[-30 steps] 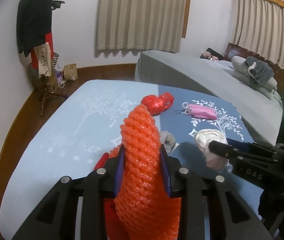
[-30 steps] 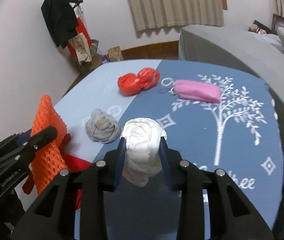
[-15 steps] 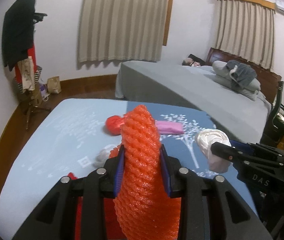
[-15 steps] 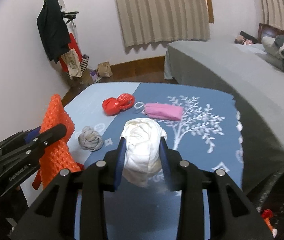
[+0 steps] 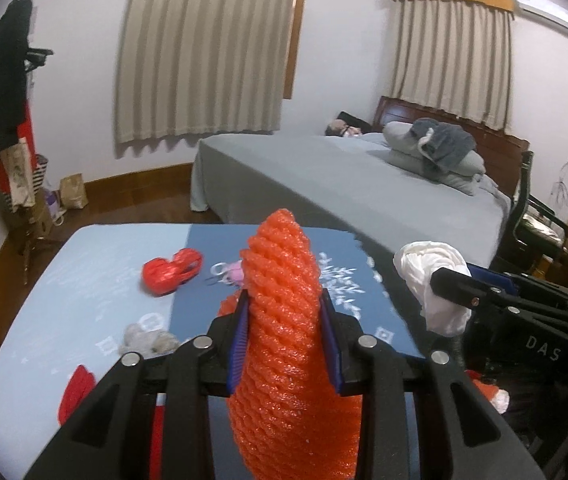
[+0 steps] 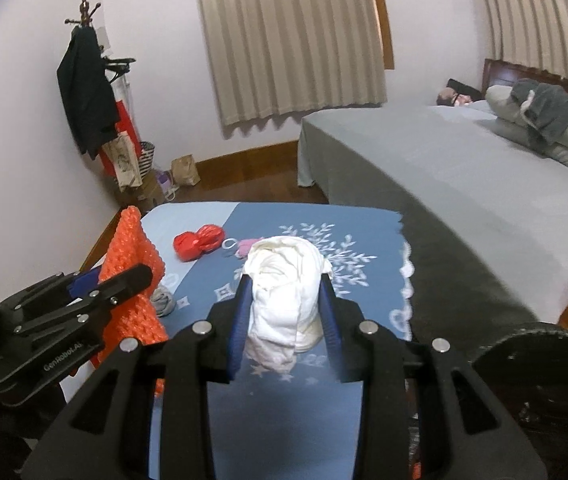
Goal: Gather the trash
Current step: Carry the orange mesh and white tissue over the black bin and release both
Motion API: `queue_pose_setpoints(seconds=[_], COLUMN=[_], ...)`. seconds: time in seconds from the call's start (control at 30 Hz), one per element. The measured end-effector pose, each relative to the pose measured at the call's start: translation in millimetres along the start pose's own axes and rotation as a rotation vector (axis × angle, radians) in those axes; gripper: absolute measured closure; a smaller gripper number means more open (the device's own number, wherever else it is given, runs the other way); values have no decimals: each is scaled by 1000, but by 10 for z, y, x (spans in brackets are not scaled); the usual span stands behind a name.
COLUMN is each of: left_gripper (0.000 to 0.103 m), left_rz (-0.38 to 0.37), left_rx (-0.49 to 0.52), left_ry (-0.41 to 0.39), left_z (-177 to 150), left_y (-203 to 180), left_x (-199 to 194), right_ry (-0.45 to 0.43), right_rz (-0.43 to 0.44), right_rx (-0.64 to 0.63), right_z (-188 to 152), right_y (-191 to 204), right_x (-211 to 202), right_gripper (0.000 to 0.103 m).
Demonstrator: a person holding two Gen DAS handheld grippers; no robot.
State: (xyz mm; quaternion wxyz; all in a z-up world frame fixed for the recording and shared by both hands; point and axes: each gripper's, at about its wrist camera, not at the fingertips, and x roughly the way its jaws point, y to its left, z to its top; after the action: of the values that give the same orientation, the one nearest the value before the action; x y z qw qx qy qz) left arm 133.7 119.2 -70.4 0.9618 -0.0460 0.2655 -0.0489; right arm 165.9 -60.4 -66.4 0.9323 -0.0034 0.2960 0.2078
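Note:
My left gripper [image 5: 284, 312] is shut on an orange foam net sleeve [image 5: 284, 280] that stands up between its pads; it also shows in the right wrist view [image 6: 134, 248]. My right gripper [image 6: 284, 300] is shut on a crumpled white plastic bag [image 6: 284, 280], which also shows in the left wrist view [image 5: 432, 276]. Both are held well above a blue tablecloth [image 6: 324, 236]. On the cloth lie a red plastic bag [image 5: 170, 270], a grey crumpled wad [image 5: 148, 338] and a pink pouch [image 6: 246, 245] with a key ring.
A grey bed [image 5: 344, 184] with pillows stands behind the table. A coat rack [image 6: 88, 92] with clothes and bags stands at the left wall. A dark round bin rim [image 6: 540, 344] shows at the lower right. A chair [image 5: 536, 220] stands at the right.
Both grippers have risen and pulled back from the table with their loads still held. The table items now look smaller and farther. The bin rim has come into the right wrist view.

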Motion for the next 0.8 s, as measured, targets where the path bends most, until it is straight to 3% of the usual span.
queue_pose_setpoints(seconds=[0.4, 0.8], left_gripper=[70, 70], left_rz=[-99, -229], left_rx=[64, 142], left_ry=[-13, -21], left_z=[136, 178], left_y=[-671, -1403], left_x=[39, 33], right_ry=[-48, -67], right_rz=[-103, -254], right_rx=[61, 138], right_z=[-73, -370], right_y=[-527, -1134], right_x=[-532, -1083], right_gripper=[71, 71])
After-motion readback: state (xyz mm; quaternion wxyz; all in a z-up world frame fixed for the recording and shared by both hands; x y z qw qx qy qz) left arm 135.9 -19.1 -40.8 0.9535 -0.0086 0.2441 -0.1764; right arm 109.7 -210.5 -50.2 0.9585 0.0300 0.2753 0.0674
